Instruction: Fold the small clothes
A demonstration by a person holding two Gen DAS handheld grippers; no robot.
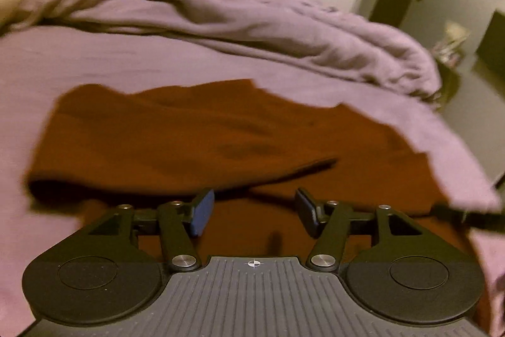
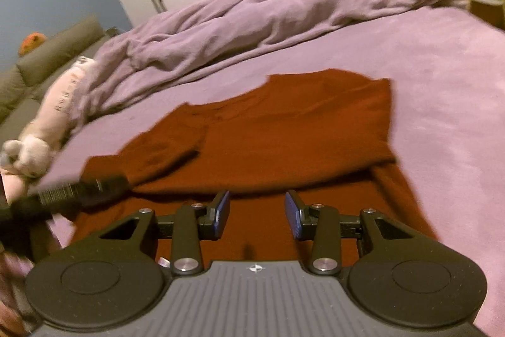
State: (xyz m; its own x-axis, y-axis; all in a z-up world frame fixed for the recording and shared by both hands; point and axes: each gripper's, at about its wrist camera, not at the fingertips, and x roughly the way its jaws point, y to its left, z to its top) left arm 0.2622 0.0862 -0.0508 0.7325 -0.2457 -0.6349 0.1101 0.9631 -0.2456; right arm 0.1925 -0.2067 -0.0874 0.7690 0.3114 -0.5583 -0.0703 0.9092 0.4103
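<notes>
A rust-red shirt (image 2: 284,128) lies spread on the lilac sheet of a bed (image 2: 442,84), toward its near edge, part-way through folding. One sleeve side has been laid in over the body, its folded edge running across the cloth; the side toward the bed's right edge also appears turned in, though motion blur makes that hard to confirm. The lower hem section nearest the cameras lies unfolded.

The left hand-held gripper (image 1: 254,212) hovers over the near part of the shirt, jaws released and wide, nothing between them. The right hand-held gripper (image 2: 257,215) hangs just beside it over the same cloth, jaws parted more narrowly and likewise empty; neither presses on fabric.

A rumpled lilac duvet (image 2: 268,11) is heaped along the far side of the bed, and a pale plush toy (image 2: 47,128) lies at its left edge.

Judged from this, the side folds are largely done; the lengthwise fold bringing hem to collar remains.
</notes>
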